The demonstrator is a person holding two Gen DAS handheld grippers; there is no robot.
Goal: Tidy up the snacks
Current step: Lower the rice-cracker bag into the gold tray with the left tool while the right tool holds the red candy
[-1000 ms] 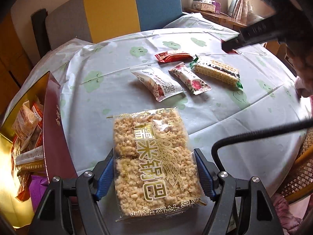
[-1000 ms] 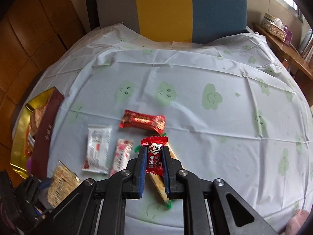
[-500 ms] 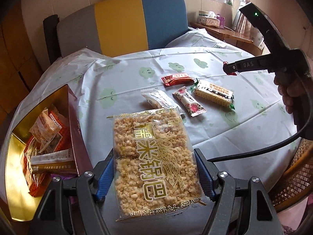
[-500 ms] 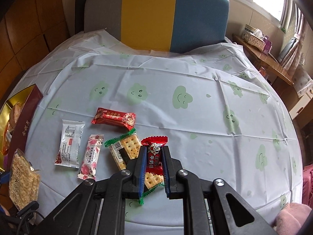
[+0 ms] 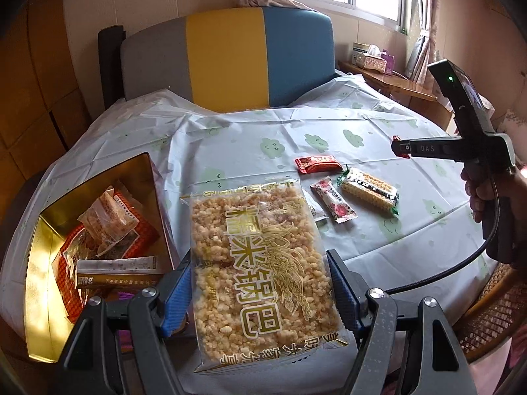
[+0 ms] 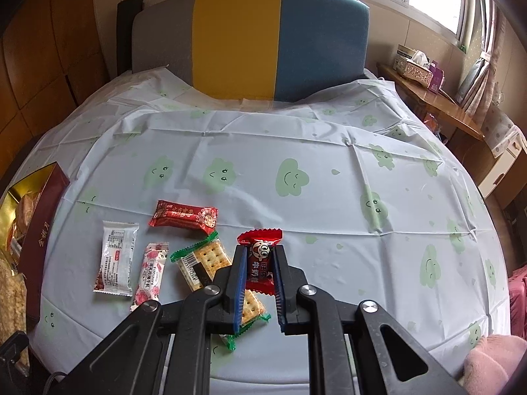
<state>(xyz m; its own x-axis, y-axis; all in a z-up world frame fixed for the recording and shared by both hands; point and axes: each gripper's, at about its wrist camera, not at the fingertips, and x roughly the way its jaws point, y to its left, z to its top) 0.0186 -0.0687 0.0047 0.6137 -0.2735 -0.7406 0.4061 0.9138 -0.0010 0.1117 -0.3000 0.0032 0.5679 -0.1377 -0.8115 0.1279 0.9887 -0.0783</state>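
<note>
Now we keep our left gripper [image 5: 258, 291] clamped on the rice-cracker pack [image 5: 260, 263], level over the gold box [image 5: 49, 263] at near left, while our right gripper [image 6: 260, 263] pinches the red candy [image 6: 260, 260].

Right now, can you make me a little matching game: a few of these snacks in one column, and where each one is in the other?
Things:
1. puffed rice pack
2. red milk candy
3. cracker pack
4. orange snack bag

Places:
A. lying on the tablecloth
B. in the left gripper
C. inside the gold box
D. in the right gripper

Pairs: 1-B, 2-D, 3-A, 4-C
</note>
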